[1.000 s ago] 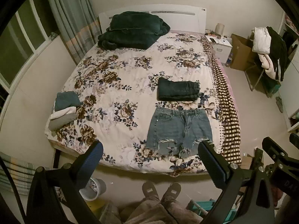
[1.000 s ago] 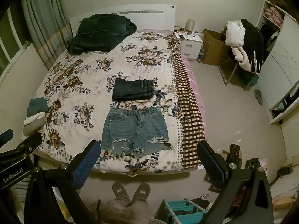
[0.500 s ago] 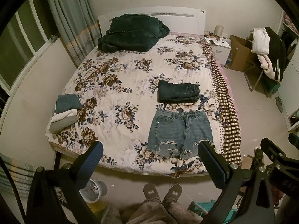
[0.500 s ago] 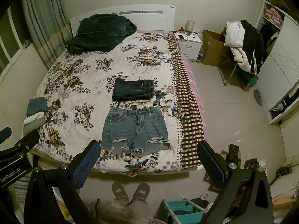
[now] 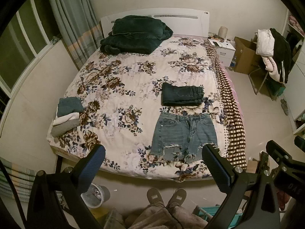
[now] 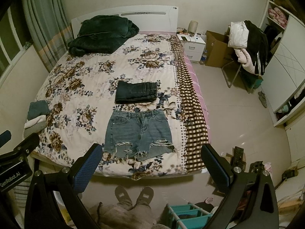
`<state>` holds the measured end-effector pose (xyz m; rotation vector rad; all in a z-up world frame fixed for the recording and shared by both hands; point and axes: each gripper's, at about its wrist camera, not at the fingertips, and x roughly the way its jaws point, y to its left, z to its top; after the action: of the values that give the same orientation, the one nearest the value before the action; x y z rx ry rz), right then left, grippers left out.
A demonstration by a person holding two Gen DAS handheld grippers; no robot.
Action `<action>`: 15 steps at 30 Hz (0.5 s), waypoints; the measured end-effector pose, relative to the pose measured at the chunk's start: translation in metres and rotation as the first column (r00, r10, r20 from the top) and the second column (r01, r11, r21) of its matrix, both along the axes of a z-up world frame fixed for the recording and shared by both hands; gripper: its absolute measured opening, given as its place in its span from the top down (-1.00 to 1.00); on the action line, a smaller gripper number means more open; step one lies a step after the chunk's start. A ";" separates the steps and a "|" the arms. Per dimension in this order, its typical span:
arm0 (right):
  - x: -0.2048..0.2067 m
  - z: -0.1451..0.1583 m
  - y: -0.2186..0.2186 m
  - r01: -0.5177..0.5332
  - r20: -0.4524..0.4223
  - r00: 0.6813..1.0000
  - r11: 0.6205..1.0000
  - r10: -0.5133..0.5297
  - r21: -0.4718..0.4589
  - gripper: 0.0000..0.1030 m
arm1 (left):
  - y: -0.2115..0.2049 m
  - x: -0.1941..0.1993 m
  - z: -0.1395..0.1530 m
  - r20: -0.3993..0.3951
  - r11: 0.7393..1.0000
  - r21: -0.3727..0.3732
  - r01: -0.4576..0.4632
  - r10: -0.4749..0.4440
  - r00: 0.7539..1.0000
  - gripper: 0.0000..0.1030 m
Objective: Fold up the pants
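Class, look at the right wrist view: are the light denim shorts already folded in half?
No. The denim shorts lie spread flat on the bed, both frayed legs showing, just below the folded dark jeans.

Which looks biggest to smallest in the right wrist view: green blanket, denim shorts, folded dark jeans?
1. Green blanket, though it lies farthest away.
2. Denim shorts, close behind; being nearest the camera inflates them.
3. Folded dark jeans, clearly smallest.
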<state>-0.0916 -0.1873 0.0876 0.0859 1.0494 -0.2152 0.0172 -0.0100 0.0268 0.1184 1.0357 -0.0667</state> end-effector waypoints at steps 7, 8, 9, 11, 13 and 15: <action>-0.001 0.000 0.000 -0.003 0.000 1.000 1.000 0.003 -0.001 -1.00 | -0.001 0.001 0.001 0.002 1.000 0.002 0.001 -0.001 1.000 -1.00; -0.001 0.000 0.000 -0.003 0.001 1.000 1.000 0.003 -0.001 -1.00 | 0.000 -0.001 -0.001 0.002 1.000 0.001 0.001 -0.001 1.000 -1.00; -0.001 0.000 0.000 -0.007 0.000 1.000 1.000 0.007 0.000 -1.00 | 0.000 -0.001 -0.001 0.003 1.000 0.000 -0.001 0.001 1.000 -1.00; -0.001 -0.001 0.000 -0.007 0.000 1.000 1.000 0.007 -0.001 -1.00 | 0.000 -0.001 -0.001 0.004 1.000 0.000 0.000 0.000 1.000 -1.00; -0.001 0.000 0.001 -0.006 0.001 1.000 1.000 0.006 0.000 -1.00 | 0.000 -0.002 -0.001 0.004 1.000 0.000 -0.001 0.001 1.000 -1.00; -0.001 0.000 0.001 -0.006 0.001 1.000 1.000 0.006 0.000 -1.00 | 0.000 -0.002 -0.001 0.005 1.000 0.001 0.000 0.000 1.000 -1.00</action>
<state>-0.0928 -0.1863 0.0875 0.0829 1.0485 -0.2095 0.0155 -0.0099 0.0257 0.1191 1.0303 -0.0661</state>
